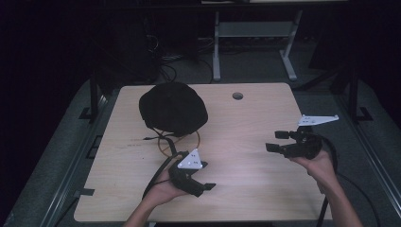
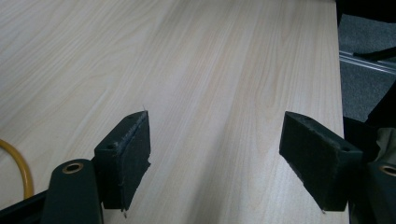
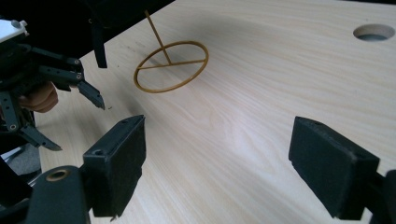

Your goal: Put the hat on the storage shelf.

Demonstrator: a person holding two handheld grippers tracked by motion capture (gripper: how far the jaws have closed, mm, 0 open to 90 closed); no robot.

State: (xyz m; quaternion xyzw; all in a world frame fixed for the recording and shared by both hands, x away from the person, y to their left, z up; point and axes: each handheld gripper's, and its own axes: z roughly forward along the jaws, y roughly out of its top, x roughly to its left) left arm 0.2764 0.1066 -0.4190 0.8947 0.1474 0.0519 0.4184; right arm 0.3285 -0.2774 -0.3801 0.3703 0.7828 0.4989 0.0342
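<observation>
Black jaws stand wide apart with nothing between them on both my left gripper and my right gripper, each held just above the pale wooden table, while a yellow ring lies beside a black cap farther back.

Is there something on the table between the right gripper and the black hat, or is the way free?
Nothing visible blocks it. Bare table lies between the right gripper and the black hat. A yellow wire stand sits under the hat's near edge, and the left gripper is lower, off that line.
</observation>
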